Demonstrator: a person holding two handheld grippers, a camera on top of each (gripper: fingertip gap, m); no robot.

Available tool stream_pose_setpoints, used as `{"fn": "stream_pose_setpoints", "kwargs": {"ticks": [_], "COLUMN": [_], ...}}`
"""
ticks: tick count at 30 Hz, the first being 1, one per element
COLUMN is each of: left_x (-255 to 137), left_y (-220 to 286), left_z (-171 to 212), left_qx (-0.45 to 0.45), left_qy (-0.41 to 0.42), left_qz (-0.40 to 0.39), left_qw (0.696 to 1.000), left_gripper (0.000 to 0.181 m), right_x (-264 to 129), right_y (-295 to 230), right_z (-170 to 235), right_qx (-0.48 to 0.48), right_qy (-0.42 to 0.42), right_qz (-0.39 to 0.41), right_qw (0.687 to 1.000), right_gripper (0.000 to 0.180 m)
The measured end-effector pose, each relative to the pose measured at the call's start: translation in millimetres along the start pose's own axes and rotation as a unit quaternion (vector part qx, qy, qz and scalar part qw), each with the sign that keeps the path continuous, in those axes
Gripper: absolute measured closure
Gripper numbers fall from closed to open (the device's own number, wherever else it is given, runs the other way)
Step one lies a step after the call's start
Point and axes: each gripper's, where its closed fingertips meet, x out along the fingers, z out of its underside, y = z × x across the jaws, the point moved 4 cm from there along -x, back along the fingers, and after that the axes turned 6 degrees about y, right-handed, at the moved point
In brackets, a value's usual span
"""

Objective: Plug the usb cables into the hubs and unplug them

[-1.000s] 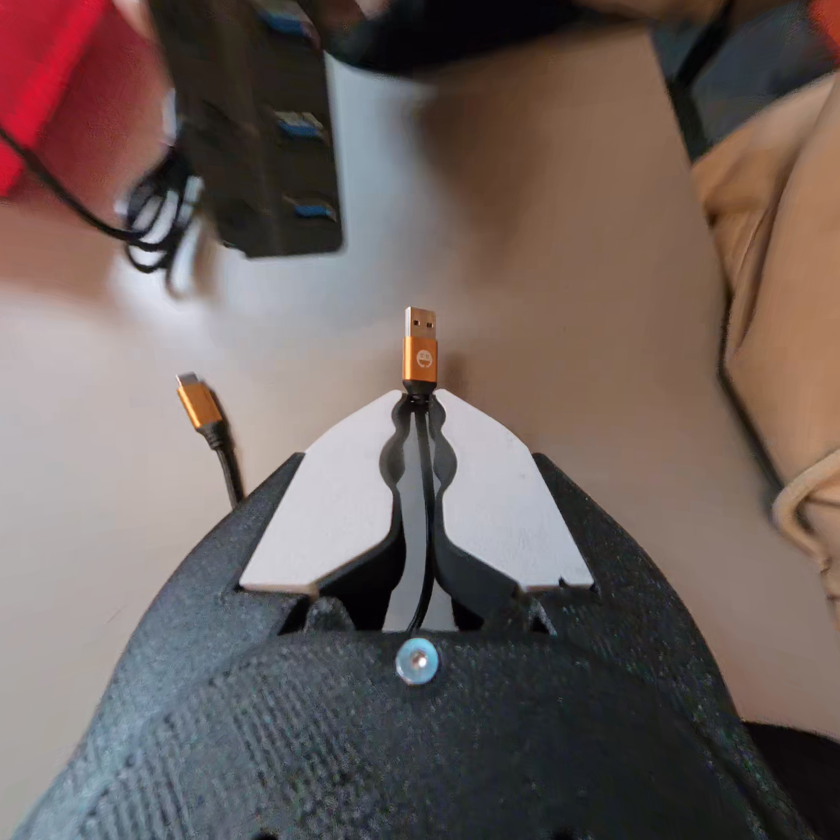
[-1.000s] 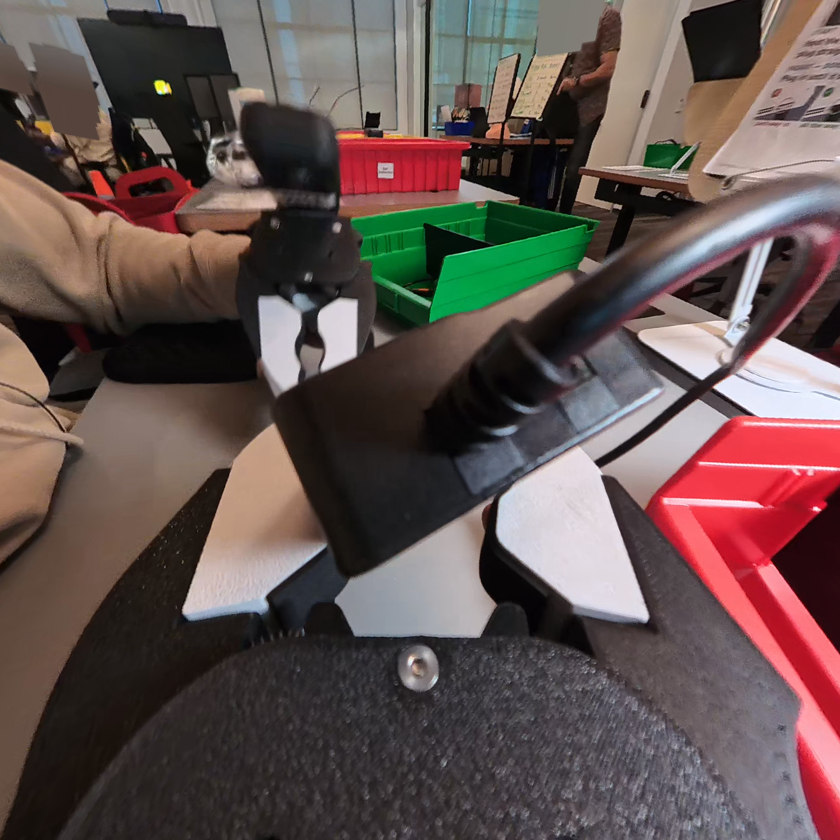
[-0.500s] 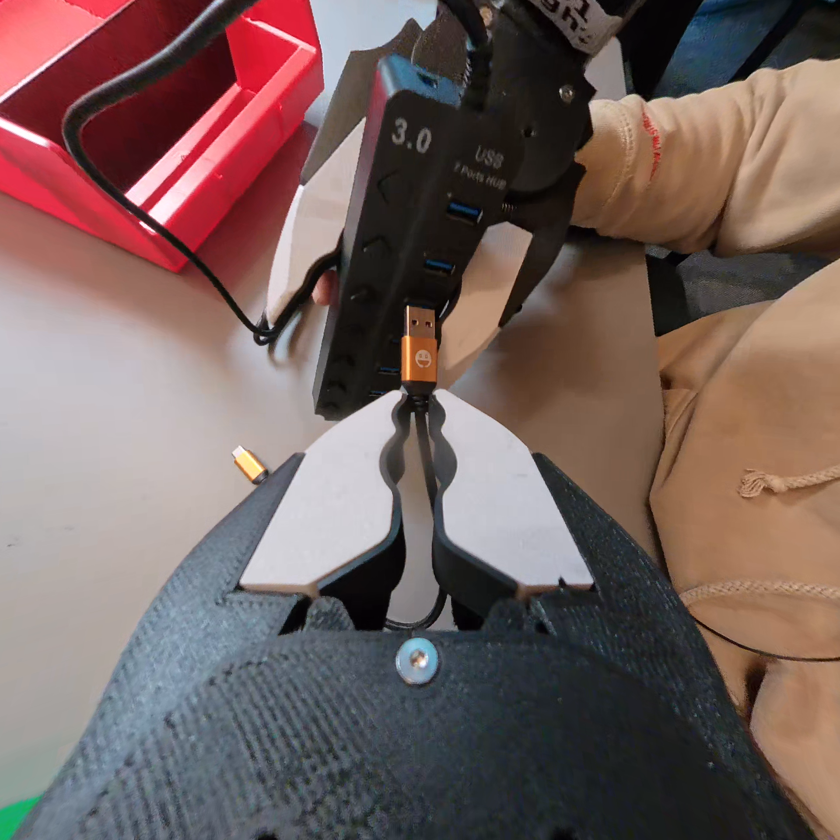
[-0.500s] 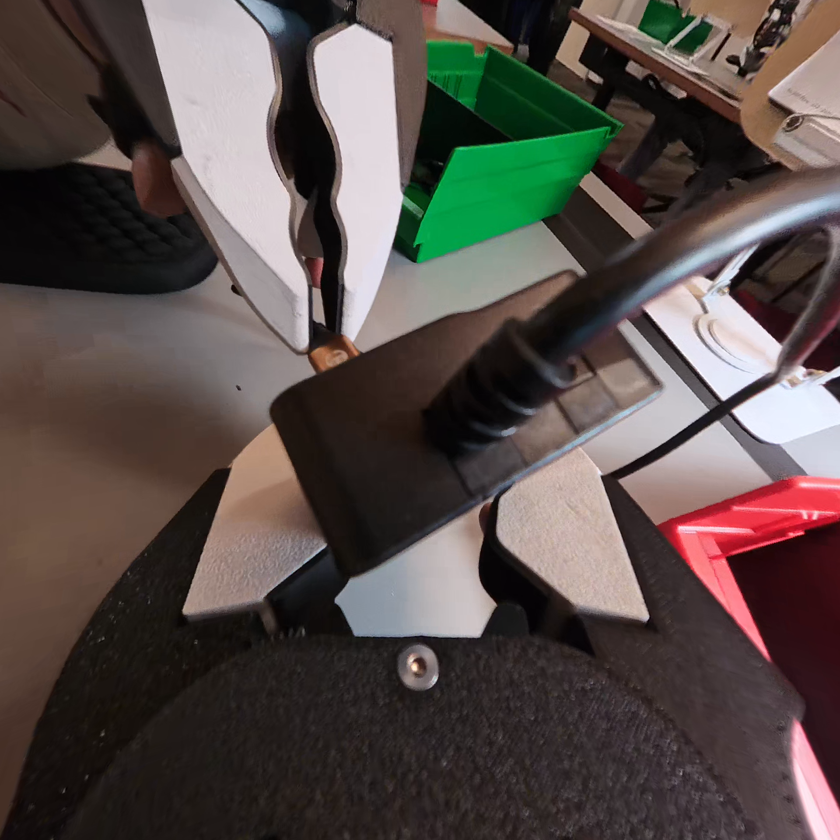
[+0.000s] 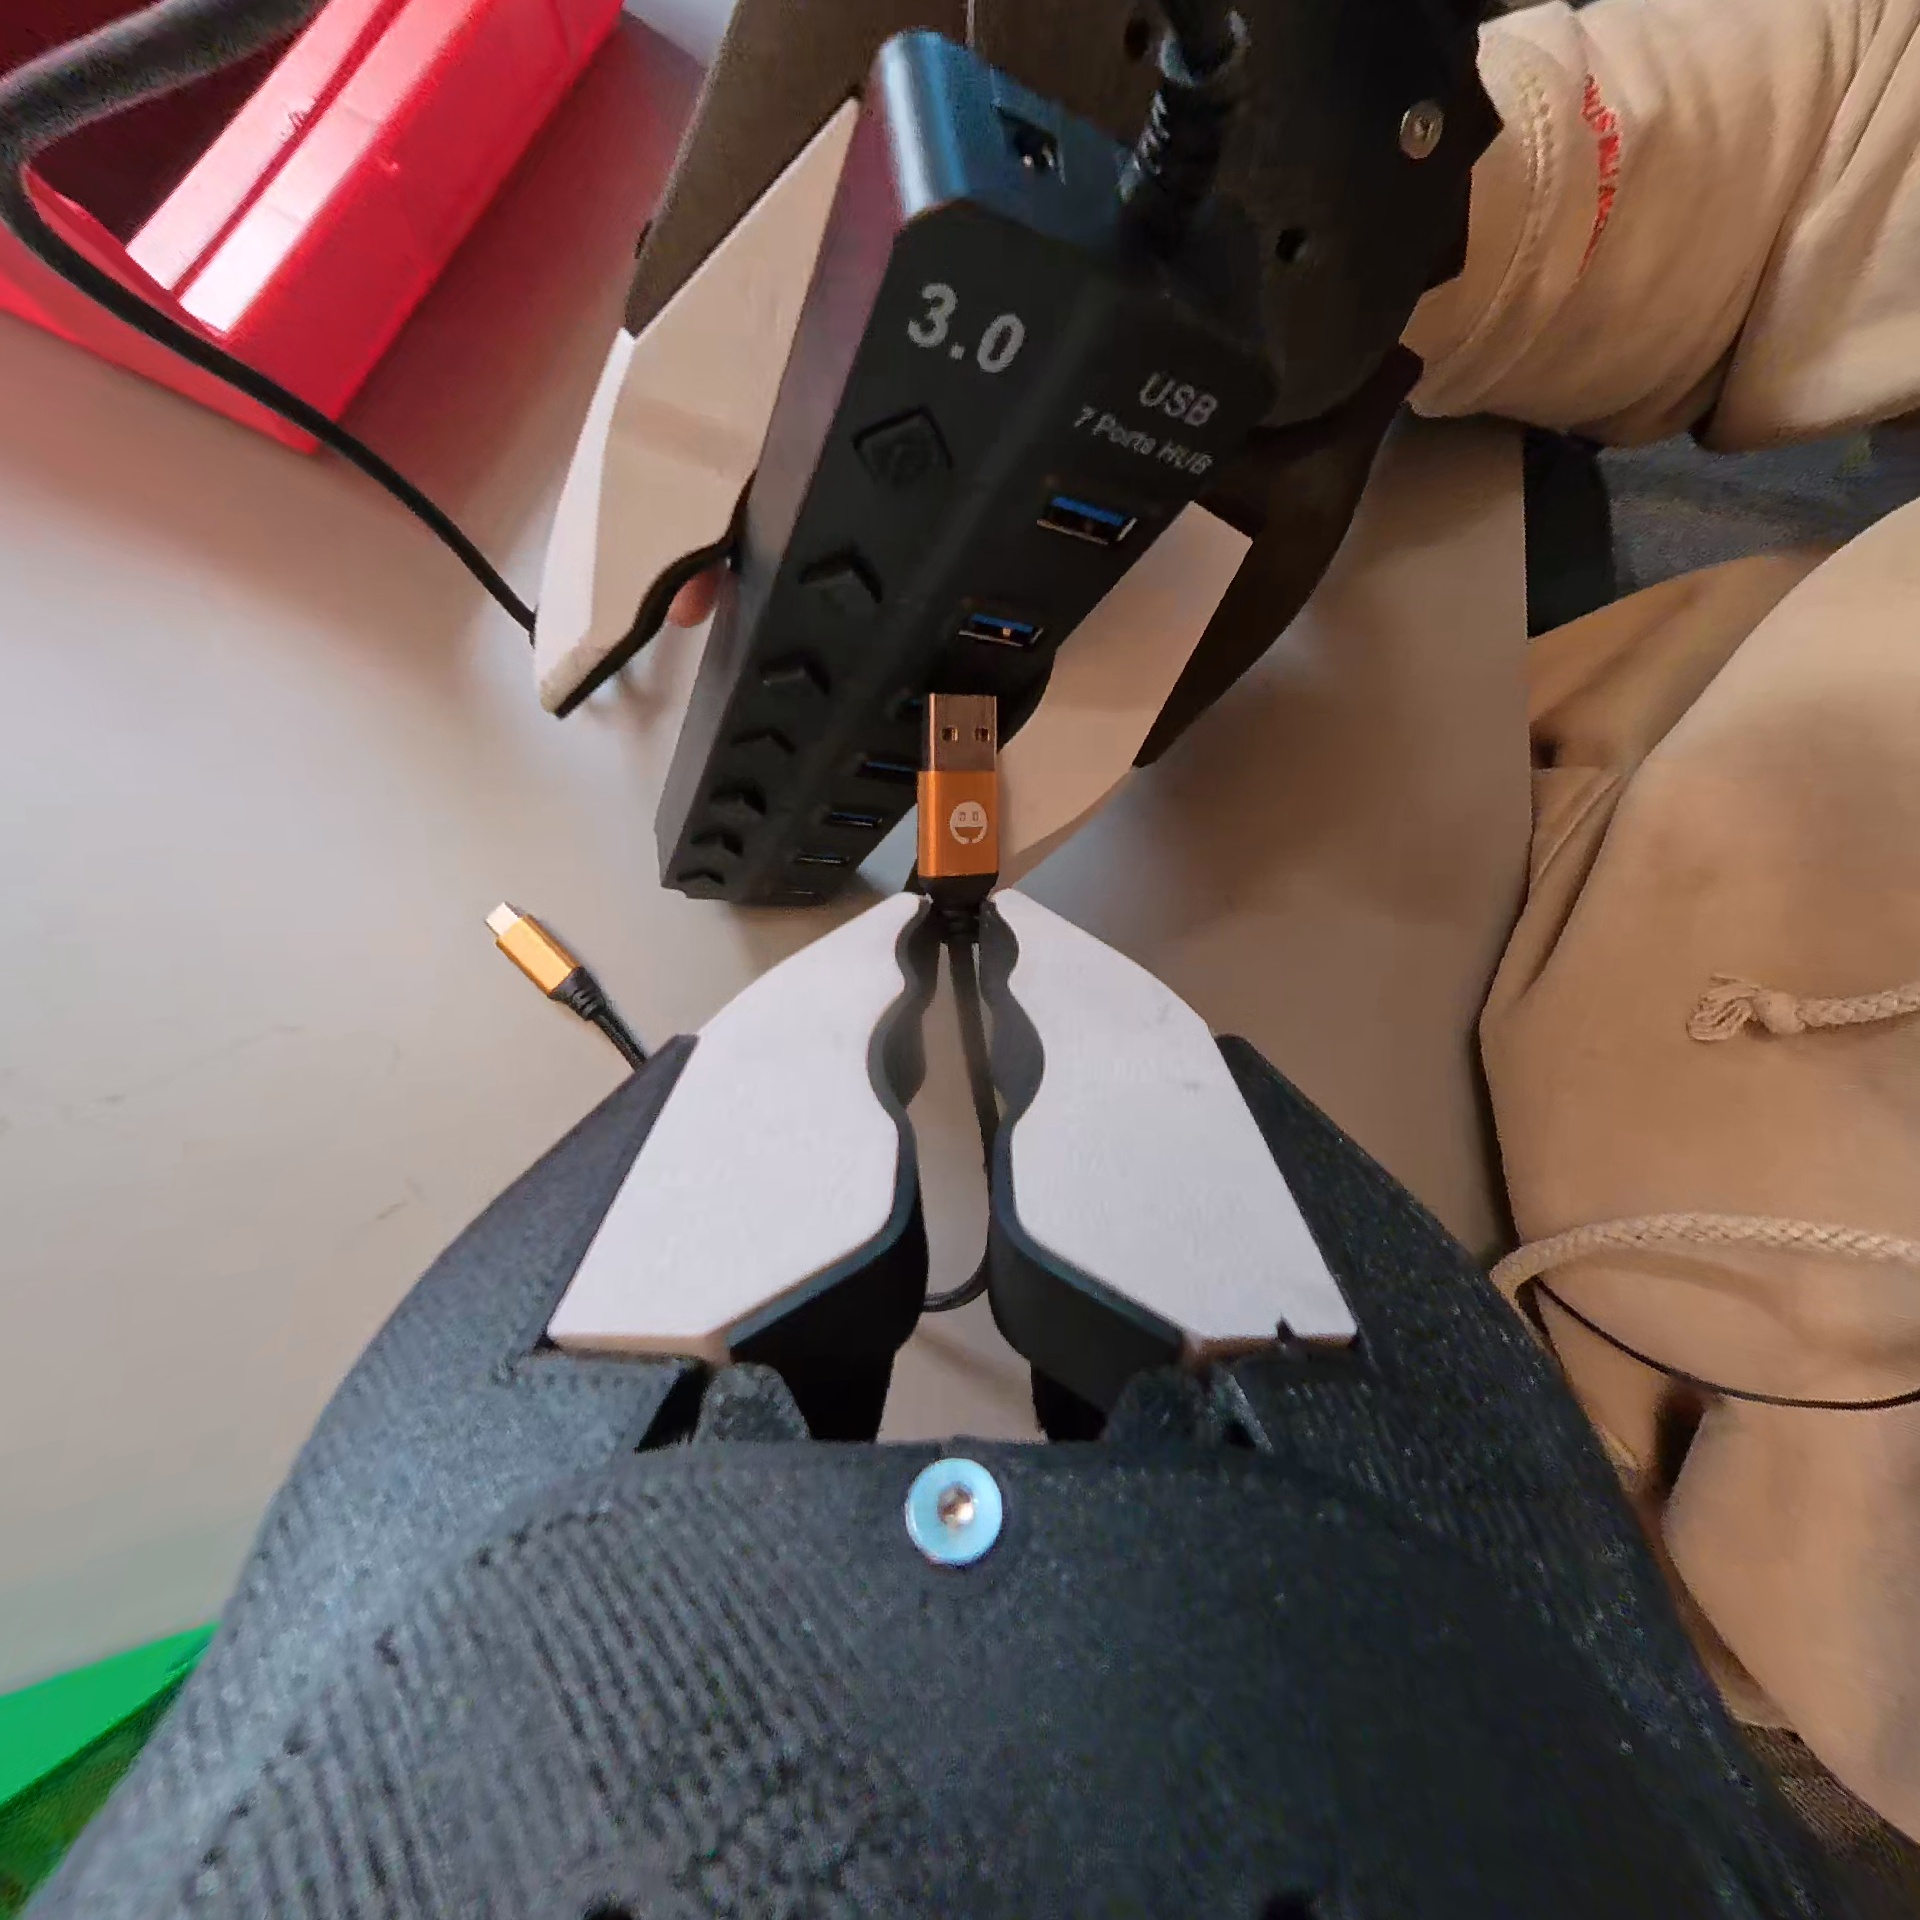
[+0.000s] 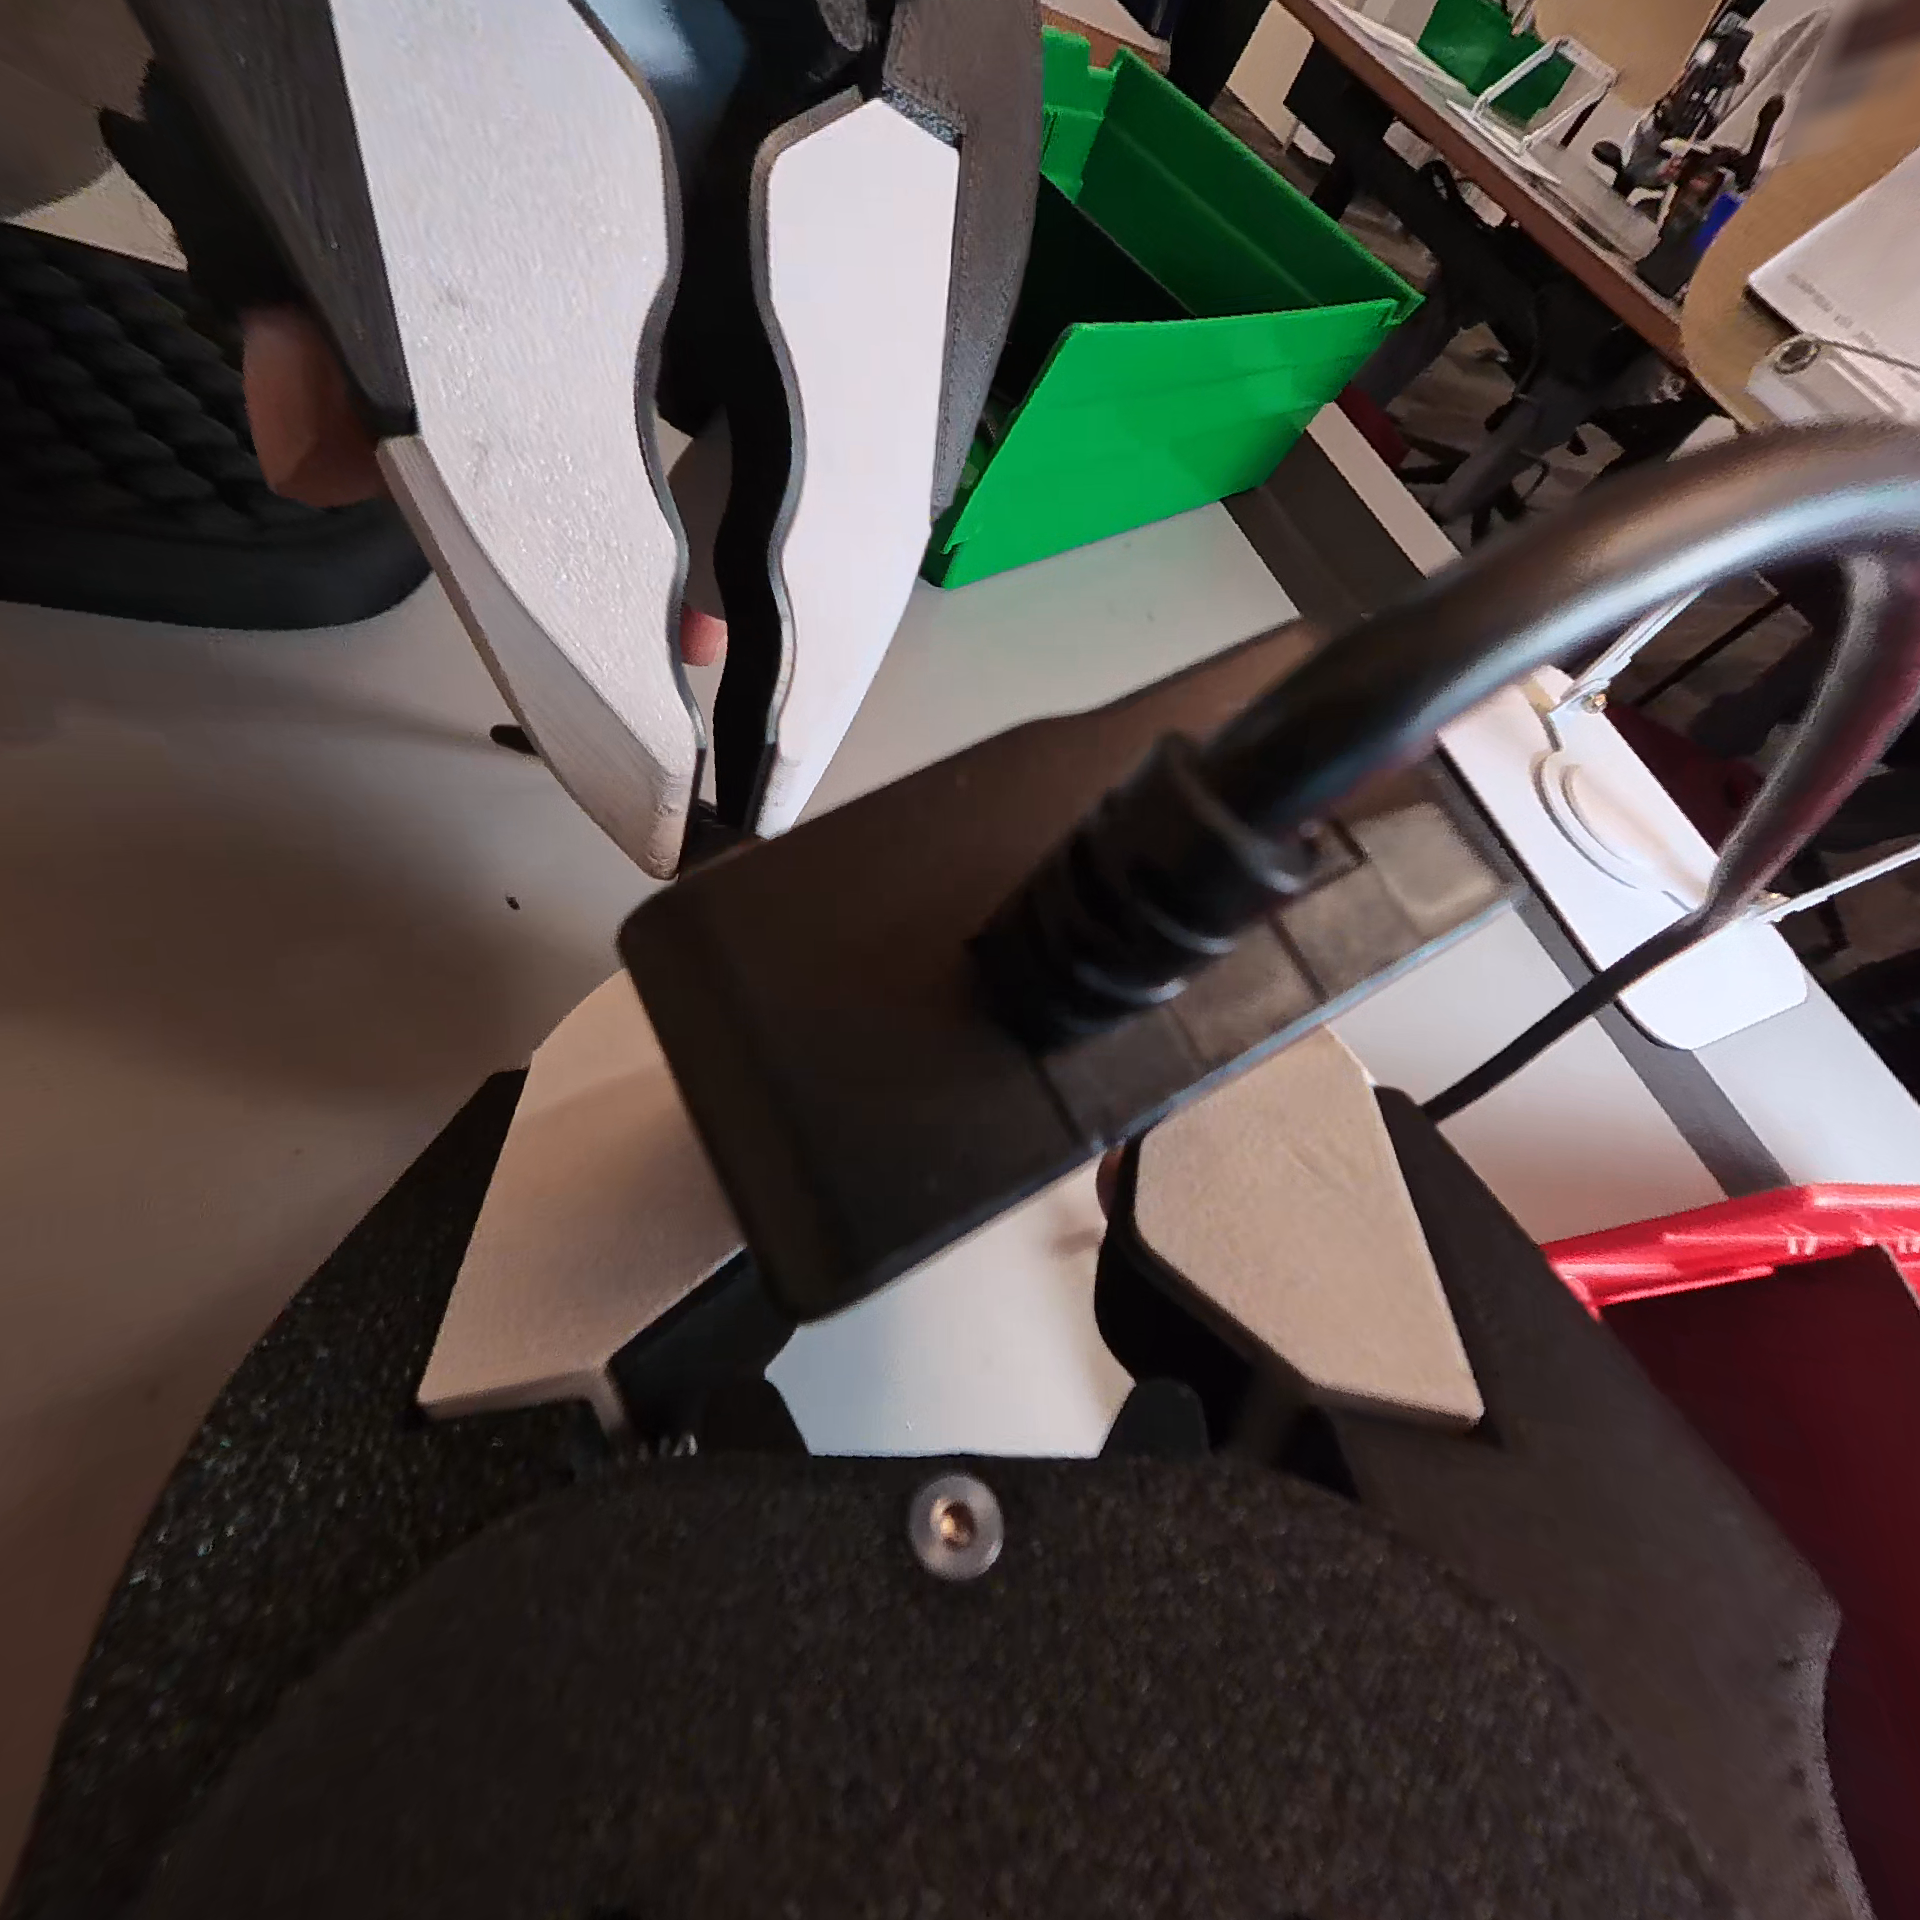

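Looking along the left gripper [image 5: 958, 906], one black USB hub [image 5: 966, 499] hangs tilted above the beige table [image 5: 239, 935], its row of blue ports facing the camera, and two orange connectors show: the USB plug [image 5: 958, 805], pinched at its cable neck between the fingertips pressed nearly together, and a smaller connector [image 5: 533, 952] lying loose on the table to the left. The plug's metal tip overlaps the hub's port row, though whether it touches cannot be told. One red bin [image 5: 312, 208] sits at the upper left, with bare table between it and the hub. In the right wrist view, the right gripper [image 6: 914, 1164] clamps the hub [image 6: 862, 1049] across its body, fingers spread to its width, with one thick black cable [image 6: 1455, 665] arching from its end. The left gripper [image 6: 717, 821] comes down just beside the hub's far edge. One green bin [image 6: 1164, 416] stands behind, one red bin [image 6: 1745, 1247] to the right.
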Motion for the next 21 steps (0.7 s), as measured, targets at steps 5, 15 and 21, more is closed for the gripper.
{"fn": "stream_pose_setpoints", "kwargs": {"ticks": [5,15,21], "left_x": [-1.9,-2.4,-2.7], "left_y": [-1.3,2.5,3.9], "left_z": [5.2,12.9,16.2], "left_qx": [-0.005,-0.006,0.003], "left_qy": [-0.027,-0.064,-0.088], "left_qz": [-0.004,0.007,-0.005], "left_qw": [1.0,0.998,0.996], "left_gripper": [0.173,0.173,0.173], "right_x": [1.3,5.9,7.2], "right_y": [-3.5,-12.2,-15.7], "right_z": [-1.2,-3.5,-5.3], "right_qx": [-0.034,-0.098,-0.102], "right_qy": [-0.012,-0.037,-0.037], "right_qz": [0.011,0.03,0.025], "right_qw": [0.999,0.994,0.994], "right_gripper": [0.112,0.111,0.111]}}
